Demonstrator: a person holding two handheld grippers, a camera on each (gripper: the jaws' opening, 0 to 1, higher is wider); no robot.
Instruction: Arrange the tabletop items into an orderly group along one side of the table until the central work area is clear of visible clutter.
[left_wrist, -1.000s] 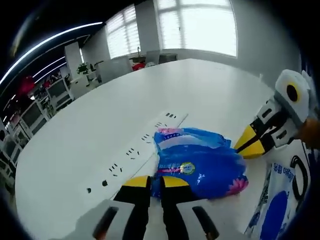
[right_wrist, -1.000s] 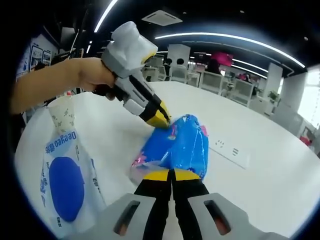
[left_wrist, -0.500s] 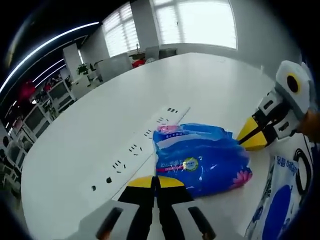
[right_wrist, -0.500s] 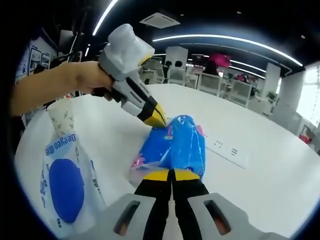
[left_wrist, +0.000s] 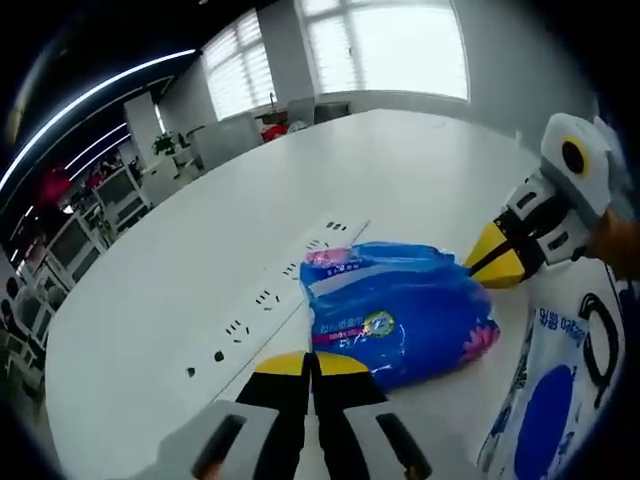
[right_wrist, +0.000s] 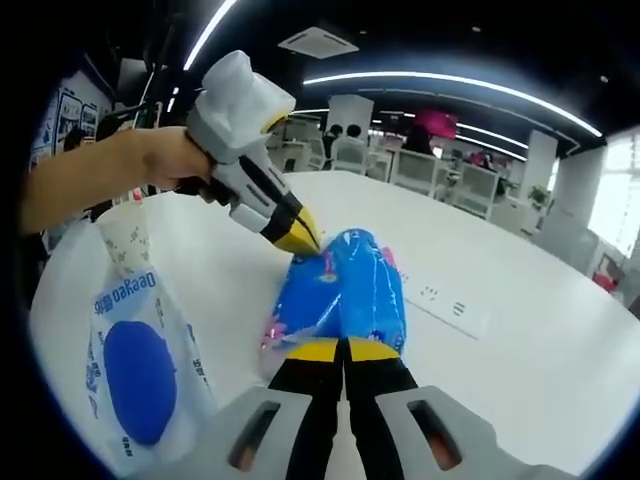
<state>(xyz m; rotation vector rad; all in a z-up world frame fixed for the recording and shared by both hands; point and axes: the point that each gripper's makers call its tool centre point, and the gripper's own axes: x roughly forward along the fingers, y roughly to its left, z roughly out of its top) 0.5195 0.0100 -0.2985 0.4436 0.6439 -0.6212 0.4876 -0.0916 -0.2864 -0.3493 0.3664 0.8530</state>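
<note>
Both jaw pairs are pinched on the blue packet (left_wrist: 400, 320) – the left hand-held gripper (left_wrist: 312, 362) at 1 end, the right hand-held gripper (right_wrist: 341, 350) opposite – carrying it, I judge, toward the counter (left_wrist: 180, 290) edge. Next: set it beside the white pouch (right_wrist: 140, 365). The left gripper view shows windows, the right gripper view distant desks

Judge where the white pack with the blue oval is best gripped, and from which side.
Probably its free short edge. The white pack with the blue oval lies flat on the table, so a jaw must slip under an edge. Come from the side away from the blue bag, which both grippers seem to pinch.
</note>
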